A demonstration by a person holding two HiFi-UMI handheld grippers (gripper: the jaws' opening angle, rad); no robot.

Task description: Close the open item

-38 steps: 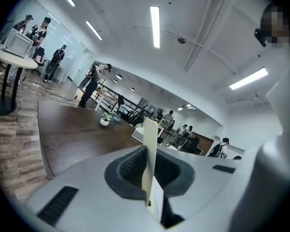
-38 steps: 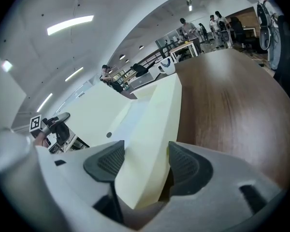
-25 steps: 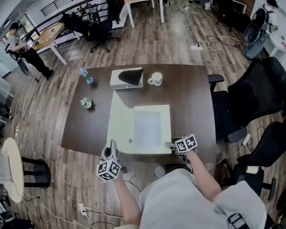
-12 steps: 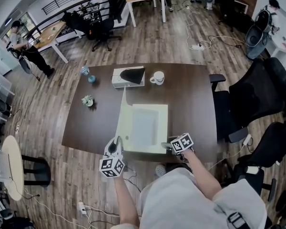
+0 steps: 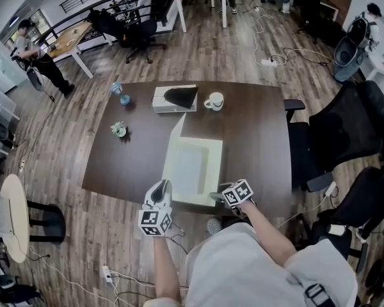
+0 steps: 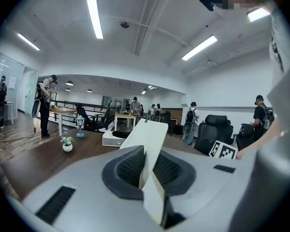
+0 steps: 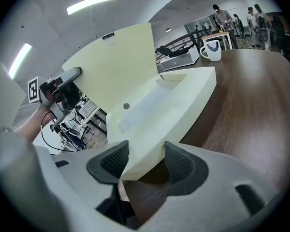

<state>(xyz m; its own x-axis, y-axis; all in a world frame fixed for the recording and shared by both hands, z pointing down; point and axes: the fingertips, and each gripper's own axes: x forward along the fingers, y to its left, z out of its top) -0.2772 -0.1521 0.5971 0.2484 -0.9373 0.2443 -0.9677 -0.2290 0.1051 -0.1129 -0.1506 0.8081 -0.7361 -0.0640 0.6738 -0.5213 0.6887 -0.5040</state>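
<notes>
A pale cream box [image 5: 195, 168] lies on the dark table [image 5: 256, 139], and its hinged lid [image 5: 175, 147] stands almost upright along the left side. My left gripper [image 5: 160, 189] pinches the lid's near edge [image 6: 147, 139]; the jaws are easing open a little, with the pads [image 6: 130, 168] still on it. My right gripper [image 5: 216, 197] is closed on the base's near right corner [image 7: 150, 144], a pad on each side. In the right gripper view the lid [image 7: 116, 66] leans over the shallow tray of the base [image 7: 179, 93], with the left gripper [image 7: 63, 83] behind it.
At the table's far side are a white mug [image 5: 214, 101], a white case with a dark object on it [image 5: 174, 98], a small potted plant [image 5: 119, 130] and a blue lamp figure [image 5: 120, 94]. Black office chairs [image 5: 345, 126] stand to the right. People stand further off.
The lid has swung from lying flat at the left up to nearly vertical. My left gripper has moved right with it. The right gripper stays on the base corner.
</notes>
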